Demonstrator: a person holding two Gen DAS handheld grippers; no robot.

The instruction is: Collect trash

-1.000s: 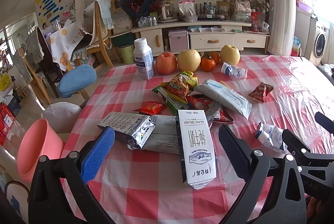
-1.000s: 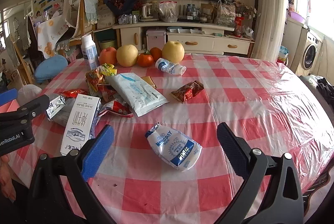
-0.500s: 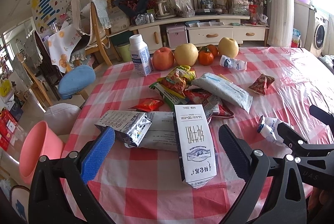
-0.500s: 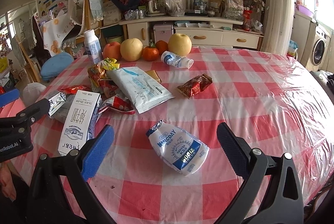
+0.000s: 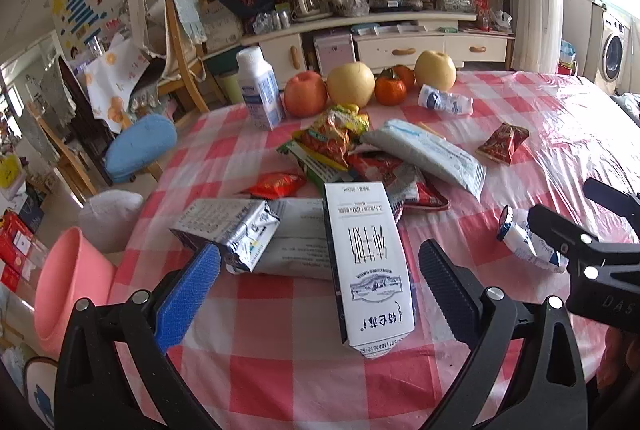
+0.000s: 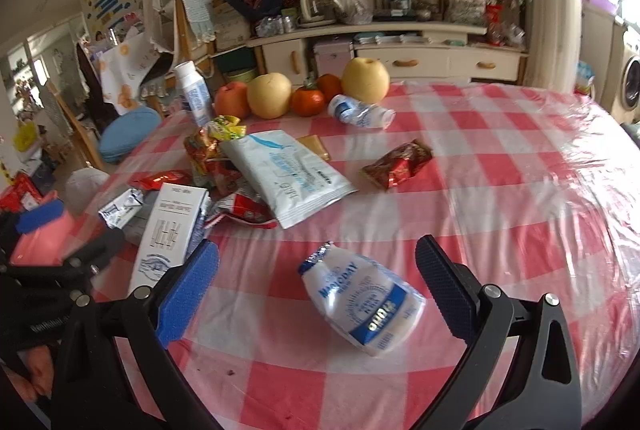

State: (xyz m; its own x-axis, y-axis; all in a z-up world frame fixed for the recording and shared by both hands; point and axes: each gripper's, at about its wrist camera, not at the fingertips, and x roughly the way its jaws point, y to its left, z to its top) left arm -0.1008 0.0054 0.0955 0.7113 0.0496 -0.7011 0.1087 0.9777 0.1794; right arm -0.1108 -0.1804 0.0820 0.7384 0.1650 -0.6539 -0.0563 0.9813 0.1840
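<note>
Trash lies on a red-and-white checked table (image 5: 280, 382). A flattened white milk carton (image 5: 366, 262) lies between the fingers of my open left gripper (image 5: 320, 286), with a crushed silver carton (image 5: 230, 230) to its left. My open right gripper (image 6: 316, 286) frames a crumpled white and blue milk pouch (image 6: 366, 304); in the left wrist view that pouch (image 5: 520, 238) lies under the right gripper's fingers (image 5: 560, 234). Further back are a white wipes packet (image 6: 288, 173), snack wrappers (image 5: 332, 141), a red wrapper (image 6: 400, 163) and a crushed small bottle (image 6: 360, 111).
Apples, pears and oranges (image 5: 352, 85) and an upright white bottle (image 5: 258, 87) line the table's far edge. A pink bin (image 5: 68, 286) stands at the table's left edge, near chairs (image 5: 140, 145). A TV cabinet (image 5: 400, 41) fills the back wall.
Both grippers have moved closer to the table. The milk pouch now sits nearer, between the right fingers, and the milk carton between the left fingers. Nothing has been grasped.
</note>
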